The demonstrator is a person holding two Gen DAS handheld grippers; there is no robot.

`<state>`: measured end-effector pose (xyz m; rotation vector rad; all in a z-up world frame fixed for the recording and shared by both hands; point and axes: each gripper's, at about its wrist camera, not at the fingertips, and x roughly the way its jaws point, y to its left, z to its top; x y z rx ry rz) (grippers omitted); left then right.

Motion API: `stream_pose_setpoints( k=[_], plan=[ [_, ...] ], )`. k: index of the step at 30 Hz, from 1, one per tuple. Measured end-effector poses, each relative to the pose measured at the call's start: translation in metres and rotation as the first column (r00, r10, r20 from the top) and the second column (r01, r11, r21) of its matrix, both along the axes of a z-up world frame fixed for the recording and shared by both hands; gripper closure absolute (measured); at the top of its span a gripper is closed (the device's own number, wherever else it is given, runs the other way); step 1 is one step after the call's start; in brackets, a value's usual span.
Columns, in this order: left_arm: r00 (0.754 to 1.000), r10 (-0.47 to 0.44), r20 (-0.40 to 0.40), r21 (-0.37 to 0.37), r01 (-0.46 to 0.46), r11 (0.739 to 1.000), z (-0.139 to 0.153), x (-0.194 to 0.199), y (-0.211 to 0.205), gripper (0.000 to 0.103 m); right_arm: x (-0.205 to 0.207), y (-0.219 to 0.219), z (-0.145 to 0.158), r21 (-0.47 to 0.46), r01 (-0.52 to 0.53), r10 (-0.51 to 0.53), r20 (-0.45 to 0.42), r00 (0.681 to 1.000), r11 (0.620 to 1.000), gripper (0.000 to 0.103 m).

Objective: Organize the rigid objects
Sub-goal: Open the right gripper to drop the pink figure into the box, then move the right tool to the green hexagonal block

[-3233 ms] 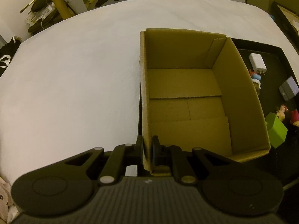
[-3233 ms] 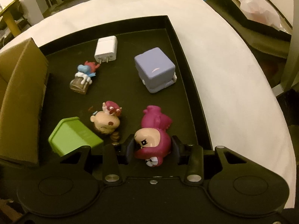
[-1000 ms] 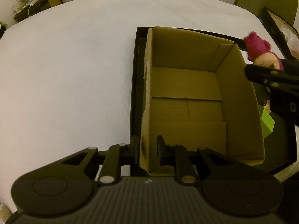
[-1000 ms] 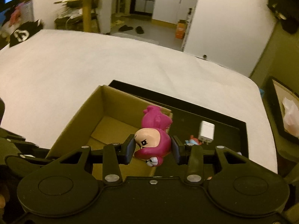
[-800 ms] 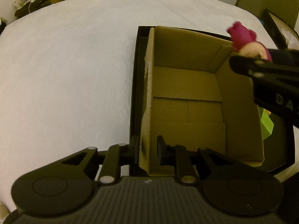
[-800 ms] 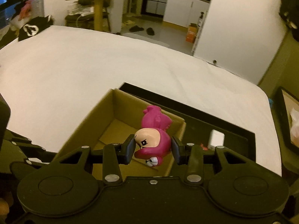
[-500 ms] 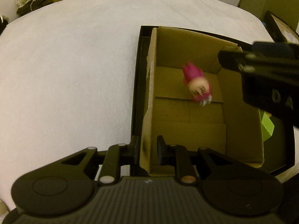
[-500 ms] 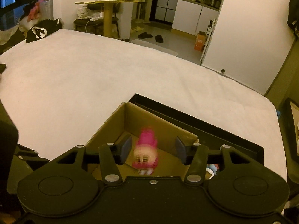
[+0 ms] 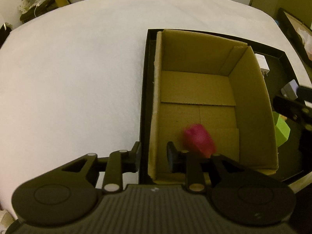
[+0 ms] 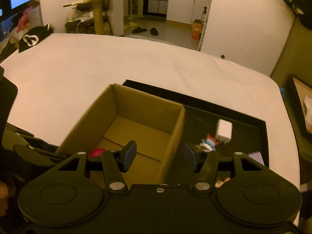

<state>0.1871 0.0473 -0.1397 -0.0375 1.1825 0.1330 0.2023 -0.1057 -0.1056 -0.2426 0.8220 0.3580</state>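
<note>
Drop step: pink toy (image 9: 198,140) now in cardboard box (image 9: 251,105). Our right gripper (image 10: 159,157) is empty, jaws opening; left gripper (image 9: 153,156) opening, straddling box's near-left wall. Next we fetch green block (image 9: 281,130) at right.

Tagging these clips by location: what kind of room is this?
Probably a small home or studio flat: a white sheet-covered bed, kitchen cabinets through the doorway, and slippers on the floor.

Dim warm rm: white walls, white bedsheet (image 10: 117,64), gold side table (image 10: 97,2), slippers (image 10: 145,30).
</note>
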Motion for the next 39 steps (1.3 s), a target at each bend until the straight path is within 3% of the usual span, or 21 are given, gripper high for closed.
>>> stream_pose_setpoints(
  k=[15, 24, 26, 31, 39],
  plan=[
    [0.999, -0.038, 0.033, 0.081, 0.035, 0.996, 0.006, -0.003, -0.011, 0.053, -0.013, -0.063, -0.025, 0.078, 0.166, -0.158, -0.103, 0.982, 0.983, 0.048],
    [0.997, -0.047, 0.056, 0.097, 0.042, 0.994, 0.010, -0.005, -0.016, 0.039, -0.012, -0.091, -0.049, 0.142, 0.271, -0.239, -0.207, 0.949, 0.952, 0.048],
    [0.997, -0.045, 0.062, 0.101, 0.038, 0.994, 0.011, -0.006, -0.017, 0.035, -0.012, -0.096, -0.054, 0.158, 0.295, -0.255, -0.229, 0.939, 0.942, 0.046],
    [0.996, -0.055, 0.065, 0.115, 0.047, 0.992, 0.013, -0.004, -0.021, 0.030, -0.009, -0.106, -0.063, 0.196, 0.351, -0.295, -0.265, 0.918, 0.916, 0.027],
    [0.995, -0.073, 0.069, 0.191, 0.058, 0.980, 0.013, 0.000, -0.032, 0.029, 0.008, -0.102, -0.075, 0.232, 0.397, -0.319, -0.313, 0.895, 0.888, 0.026]
  ],
)
